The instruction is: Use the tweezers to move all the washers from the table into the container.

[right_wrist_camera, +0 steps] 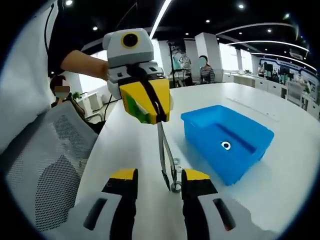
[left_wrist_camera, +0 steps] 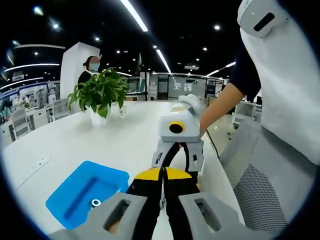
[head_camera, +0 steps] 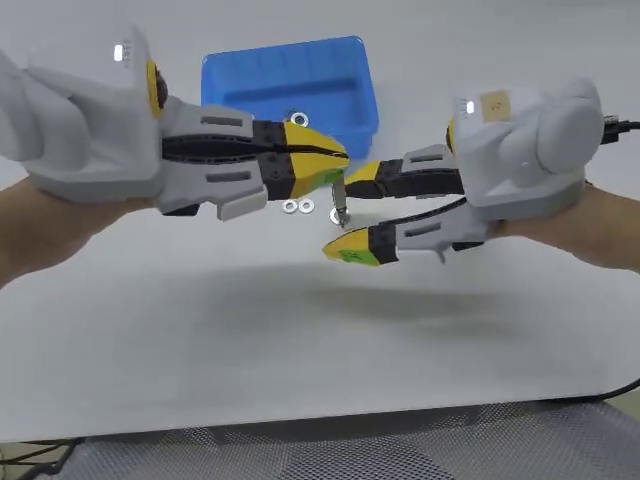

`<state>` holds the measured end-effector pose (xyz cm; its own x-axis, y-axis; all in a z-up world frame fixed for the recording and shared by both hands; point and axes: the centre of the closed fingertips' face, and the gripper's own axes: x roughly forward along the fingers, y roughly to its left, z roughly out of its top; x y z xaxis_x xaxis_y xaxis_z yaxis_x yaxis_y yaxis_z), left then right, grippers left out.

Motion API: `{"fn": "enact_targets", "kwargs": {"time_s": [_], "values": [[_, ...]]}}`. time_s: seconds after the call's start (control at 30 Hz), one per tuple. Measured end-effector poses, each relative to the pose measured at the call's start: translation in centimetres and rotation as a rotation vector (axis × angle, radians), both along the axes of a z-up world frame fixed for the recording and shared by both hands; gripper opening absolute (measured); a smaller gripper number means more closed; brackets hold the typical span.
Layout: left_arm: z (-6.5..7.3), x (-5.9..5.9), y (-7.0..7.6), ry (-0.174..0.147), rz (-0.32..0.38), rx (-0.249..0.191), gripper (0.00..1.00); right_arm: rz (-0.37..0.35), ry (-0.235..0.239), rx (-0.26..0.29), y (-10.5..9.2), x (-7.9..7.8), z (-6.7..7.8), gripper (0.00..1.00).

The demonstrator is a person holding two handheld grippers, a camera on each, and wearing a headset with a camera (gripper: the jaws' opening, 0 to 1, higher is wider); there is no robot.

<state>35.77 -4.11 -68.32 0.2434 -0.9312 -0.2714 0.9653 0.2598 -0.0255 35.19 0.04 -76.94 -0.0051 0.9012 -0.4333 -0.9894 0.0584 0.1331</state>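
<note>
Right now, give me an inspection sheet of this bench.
Surface: white table, bare in front.
Job's things: blue bin with one washer inside; loose washers on the table near the tweezers tips.
Clutter: nothing seen.
Grippers: left gripper shut on the tweezers; right gripper open.
Cables: black cable behind the right gripper.
Surroundings: open office, plant, mesh chair.
</note>
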Motion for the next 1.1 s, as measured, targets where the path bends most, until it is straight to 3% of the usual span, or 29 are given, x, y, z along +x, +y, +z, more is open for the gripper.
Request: {"fn": "enact_targets", "kwargs": {"time_s": [0.37, 0.53, 0.67, 0.97, 1.1], "values": [[-0.11, -0.22, -0.09, 0.008, -0.01, -0.001, 0.04, 0.024, -0.042, -0.018, 0.27, 0.65, 0.0, 0.15], [-0.09, -0.32, -0.25, 0.014, -0.013, 0.0, 0.04, 0.048, -0.091, -0.039, 0.33, 0.55, -0.17, 0.12], [-0.13, -0.33, -0.44, 0.016, -0.014, -0.002, 0.04, 0.076, -0.156, -0.05, 0.2, 0.45, -0.19, 0.11], [-0.32, -0.25, 0.02, 0.013, -0.015, 0.0, 0.05, 0.08, -0.166, -0.048, 0.1, 0.46, -0.17, 0.09], [-0.41, 0.01, 0.45, 0.043, 0.006, -0.008, 0.05, 0.079, -0.161, -0.047, 0.15, 0.47, -0.16, 0.09]]}}
